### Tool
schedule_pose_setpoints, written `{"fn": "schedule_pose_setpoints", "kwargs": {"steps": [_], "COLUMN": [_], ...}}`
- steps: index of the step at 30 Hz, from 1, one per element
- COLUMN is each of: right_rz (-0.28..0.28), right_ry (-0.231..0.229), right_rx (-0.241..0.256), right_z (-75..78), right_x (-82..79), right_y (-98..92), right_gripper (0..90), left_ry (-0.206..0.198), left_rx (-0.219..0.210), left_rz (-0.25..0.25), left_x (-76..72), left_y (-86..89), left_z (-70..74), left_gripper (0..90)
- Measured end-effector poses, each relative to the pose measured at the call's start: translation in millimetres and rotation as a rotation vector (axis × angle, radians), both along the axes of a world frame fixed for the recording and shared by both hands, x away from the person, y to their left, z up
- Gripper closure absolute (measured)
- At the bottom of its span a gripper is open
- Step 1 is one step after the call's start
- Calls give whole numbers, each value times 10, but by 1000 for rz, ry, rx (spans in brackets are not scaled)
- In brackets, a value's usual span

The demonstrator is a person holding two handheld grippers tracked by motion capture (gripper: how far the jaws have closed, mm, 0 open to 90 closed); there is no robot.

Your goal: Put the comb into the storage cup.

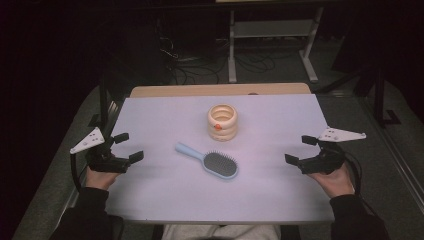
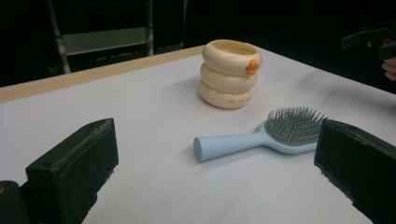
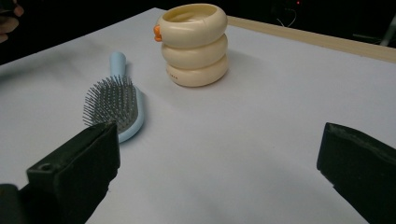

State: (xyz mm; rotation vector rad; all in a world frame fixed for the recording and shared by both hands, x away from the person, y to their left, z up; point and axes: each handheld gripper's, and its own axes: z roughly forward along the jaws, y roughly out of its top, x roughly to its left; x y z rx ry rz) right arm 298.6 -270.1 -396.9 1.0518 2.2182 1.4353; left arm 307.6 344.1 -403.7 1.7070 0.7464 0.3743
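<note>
Small reddish lettering on the cream ringed cup (image 2: 229, 73) is proving illegible beside the blue hairbrush (image 2: 266, 133) lying mid-surface (image 1: 165, 195), while left gripper (image 1: 126, 147) and right gripper (image 1: 301, 149) are resting with fingers released, grasping nothing.

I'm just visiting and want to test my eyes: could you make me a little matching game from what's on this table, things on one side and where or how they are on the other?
Things:
1. hairbrush
2. cream cup
3. left gripper
4. right gripper

Descriptions:
A. open, at the table's right edge
B. lying flat, bristles up, mid-table
C. open, at the table's left edge
D. upright, beyond the brush

Pairs: 1-B, 2-D, 3-C, 4-A
</note>
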Motion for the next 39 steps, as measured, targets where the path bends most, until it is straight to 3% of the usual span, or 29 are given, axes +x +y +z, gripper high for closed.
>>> {"fn": "schedule_pose_setpoints", "kwargs": {"steps": [7,22,34,39], "right_rz": [2,8,12,16], "right_ry": [3,9,15,18], "right_rx": [11,8,-1,-6], "right_z": [-6,-11,-16,-21], "right_x": [4,4,8,12], "right_y": [-8,0,9,20], "right_gripper": [0,0,0,0], "left_ry": [-17,-7,11,23], "left_rx": [23,86,130,158], "left_rz": [-19,-81,-117,-150], "left_x": [77,327,476,599], "left_y": [-15,-89,-270,-408], "left_z": [184,479,486,411], "left_gripper": [0,0,0,0]}}
